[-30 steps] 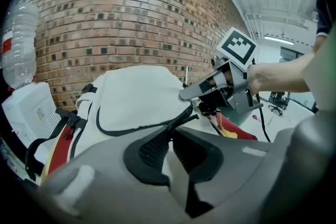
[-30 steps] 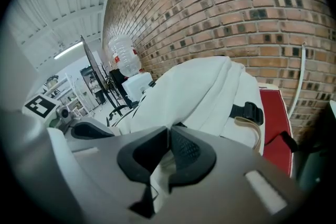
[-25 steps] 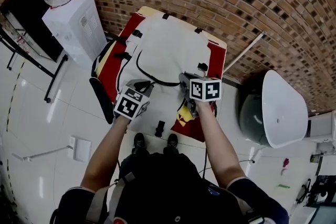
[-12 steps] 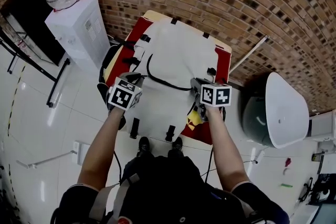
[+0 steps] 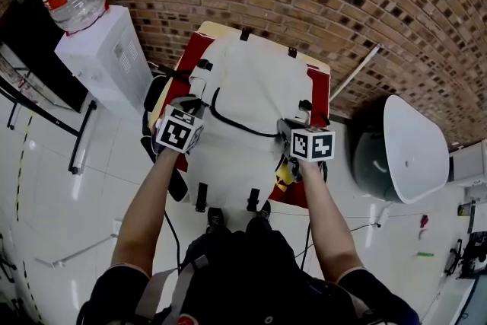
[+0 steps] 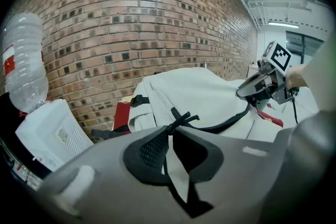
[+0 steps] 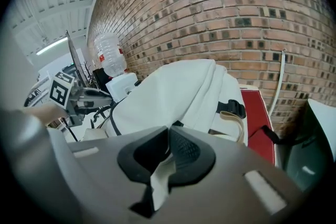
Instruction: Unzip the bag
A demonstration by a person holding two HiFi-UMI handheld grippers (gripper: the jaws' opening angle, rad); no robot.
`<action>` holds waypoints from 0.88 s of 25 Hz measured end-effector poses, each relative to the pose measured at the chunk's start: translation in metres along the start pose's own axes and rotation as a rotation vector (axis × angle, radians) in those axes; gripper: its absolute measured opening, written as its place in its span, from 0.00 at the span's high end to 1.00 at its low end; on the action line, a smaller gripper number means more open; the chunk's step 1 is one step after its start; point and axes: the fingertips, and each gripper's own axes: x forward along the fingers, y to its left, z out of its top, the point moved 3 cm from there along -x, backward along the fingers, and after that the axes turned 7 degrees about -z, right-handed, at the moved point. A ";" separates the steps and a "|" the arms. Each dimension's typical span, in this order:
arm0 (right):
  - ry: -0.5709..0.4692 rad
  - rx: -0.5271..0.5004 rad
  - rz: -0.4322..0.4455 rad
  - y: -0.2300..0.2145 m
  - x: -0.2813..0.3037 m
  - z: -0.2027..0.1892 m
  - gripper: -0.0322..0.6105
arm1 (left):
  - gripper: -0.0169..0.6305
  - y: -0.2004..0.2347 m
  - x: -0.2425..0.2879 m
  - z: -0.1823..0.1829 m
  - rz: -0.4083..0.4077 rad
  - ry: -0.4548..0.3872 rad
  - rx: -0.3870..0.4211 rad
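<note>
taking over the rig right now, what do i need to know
Left gripper: fingers closed on the black zipper pull at the bag's left side.
Right gripper: fingers pinching white fabric of the bag at its right side.
The bag lies on the red-covered table; the black zipper line curves between the two grippers.
Done: both grips are set. I cannot tell how far the zipper is open.
Left: probably draw the pull along the line while the right gripper holds the fabric.
</note>
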 end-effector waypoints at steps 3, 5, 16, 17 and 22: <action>0.000 0.010 -0.014 -0.002 0.000 -0.003 0.93 | 0.94 0.007 0.009 0.008 -0.009 0.006 0.016; -0.001 0.013 -0.015 -0.002 0.000 -0.004 0.93 | 0.94 0.012 0.015 0.013 -0.011 0.009 0.018; -0.007 0.043 -0.018 -0.005 -0.003 -0.010 0.93 | 0.94 0.034 0.060 0.034 -0.013 0.026 0.034; -0.006 0.045 -0.018 -0.005 -0.003 -0.011 0.93 | 0.94 0.035 0.063 0.035 -0.011 0.031 0.038; -0.014 0.040 -0.013 -0.005 -0.002 -0.008 0.93 | 0.93 0.034 0.063 0.036 -0.008 0.036 0.026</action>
